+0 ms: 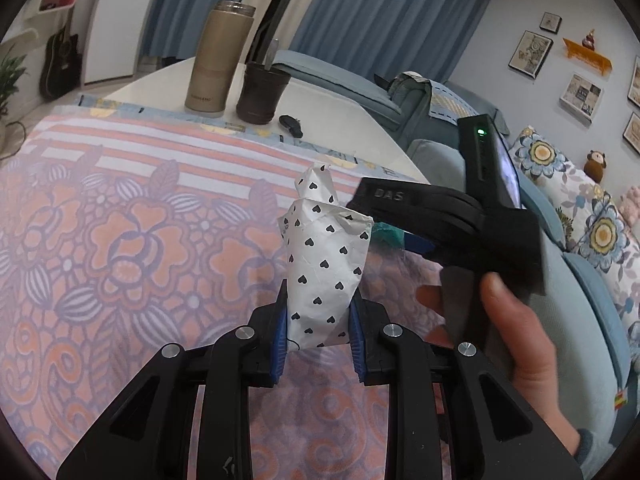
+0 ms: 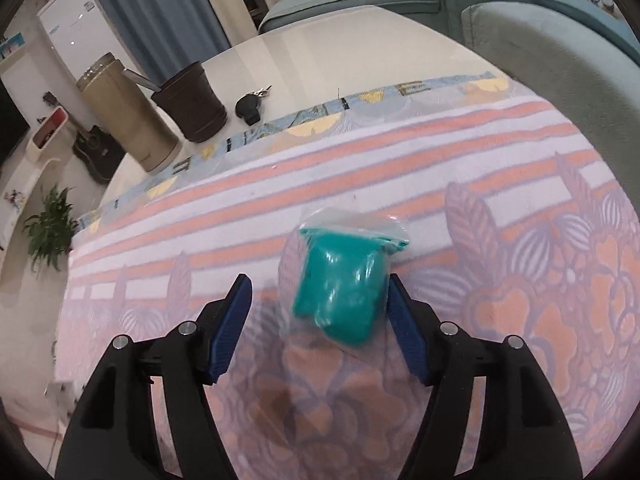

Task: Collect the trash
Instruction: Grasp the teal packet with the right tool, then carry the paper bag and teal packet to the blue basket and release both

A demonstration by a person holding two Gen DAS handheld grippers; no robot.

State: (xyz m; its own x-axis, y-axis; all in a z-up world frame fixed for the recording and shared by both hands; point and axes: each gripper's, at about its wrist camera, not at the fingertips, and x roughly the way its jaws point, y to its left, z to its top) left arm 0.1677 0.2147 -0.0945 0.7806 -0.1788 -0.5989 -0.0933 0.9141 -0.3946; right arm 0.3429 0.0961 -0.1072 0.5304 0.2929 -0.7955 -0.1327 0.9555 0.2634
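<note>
Above the floral pink tablecloth (image 1: 120,240), my left gripper (image 1: 318,328) clamps a crumpled white heart-print paper (image 1: 326,256); my right gripper (image 2: 320,308) gapes around a teal plastic-wrapped packet (image 2: 344,284), open cloth beyond.

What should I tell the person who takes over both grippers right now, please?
Left gripper: shut on the heart-print paper wad, held above the floral cloth.
Right gripper: open, fingers either side of the teal packet, not yet closed; whether the packet rests on the cloth is unclear.
Done: paper picked up.
Left: grip the packet, then bin both, likely in the dark bin by the tan flask.
</note>
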